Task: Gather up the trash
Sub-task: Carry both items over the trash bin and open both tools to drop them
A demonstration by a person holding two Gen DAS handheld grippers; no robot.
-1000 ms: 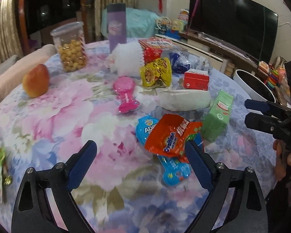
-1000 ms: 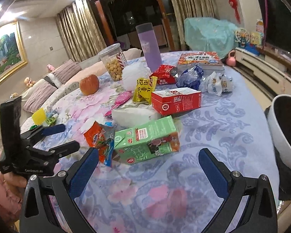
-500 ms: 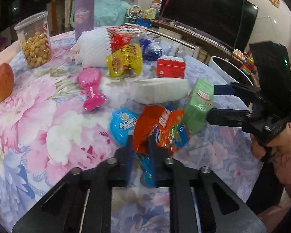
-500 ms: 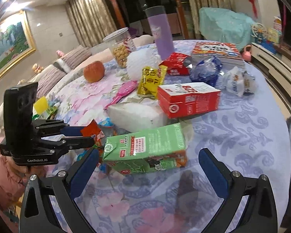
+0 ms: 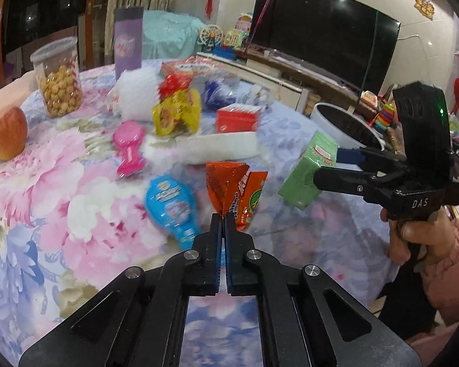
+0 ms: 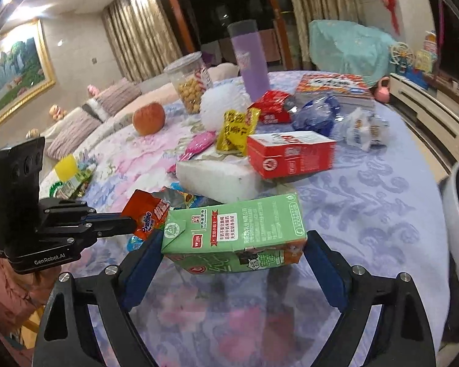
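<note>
Black left gripper (image 5: 223, 215), blue-padded, jaws pressed together on the lower corner of 1 crumpled orange foil snack wrapper (image 5: 234, 188), which is raised off the floral tablecloth (image 5: 61, 214). Black right gripper (image 6: 232, 246), blue-padded fingers against both ends of 1 green rectangular drink carton (image 6: 234, 237), pinching it, carton tilted clear of the cloth. Beside the wrapper: 1 blue oval plastic snack packet (image 5: 171, 206), flat. Behind: 1 white foam block (image 5: 220, 150), 1 red rectangular carton (image 6: 290, 157), 1 yellow snack bag (image 5: 177, 114), 1 pink plastic candy pack (image 5: 128, 148). Far side: 1 red apple (image 5: 7, 133), 1 clear jar of yellow puffs (image 5: 59, 90). Off table edge: 1 white round bin (image 5: 345, 125).
</note>
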